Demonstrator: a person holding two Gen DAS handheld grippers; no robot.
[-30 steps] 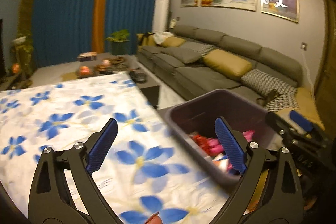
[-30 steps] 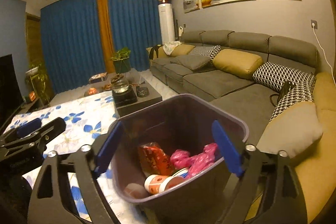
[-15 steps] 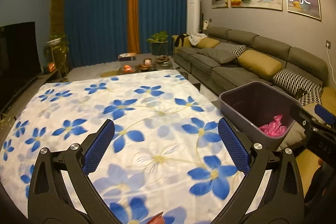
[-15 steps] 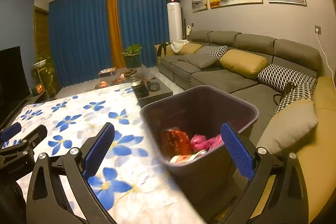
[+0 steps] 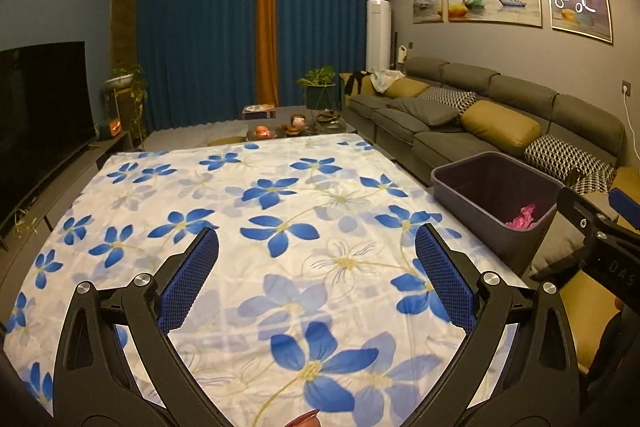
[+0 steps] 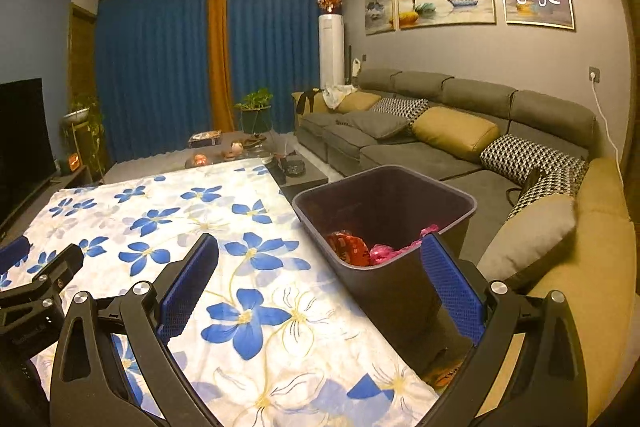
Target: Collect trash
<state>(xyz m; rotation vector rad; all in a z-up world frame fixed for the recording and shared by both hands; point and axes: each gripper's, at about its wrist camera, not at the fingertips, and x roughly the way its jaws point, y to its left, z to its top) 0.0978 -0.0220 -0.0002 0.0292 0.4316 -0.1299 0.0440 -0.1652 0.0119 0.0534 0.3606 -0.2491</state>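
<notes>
A dark trash bin (image 6: pixel 384 203) stands at the right edge of the table, beside the sofa. It holds a red wrapper (image 6: pixel 348 247) and pink plastic (image 6: pixel 394 249). The bin (image 5: pixel 496 195) also shows in the left wrist view with pink plastic (image 5: pixel 522 217) inside. My left gripper (image 5: pixel 316 261) is open and empty above the flowered tablecloth (image 5: pixel 256 211). My right gripper (image 6: pixel 320 267) is open and empty, held just in front of the bin. No trash shows on the cloth.
A grey sofa (image 6: pixel 440 115) with yellow and patterned cushions runs along the right wall. A low coffee table (image 5: pixel 296 127) with small items stands beyond the table. A TV (image 5: pixel 40 119) is at the left. Blue curtains (image 5: pixel 256 35) cover the back wall.
Both grippers have pulled back and up from the bin. The left one has swung left over the cloth. The right one no longer straddles the bin. Both stayed open.
</notes>
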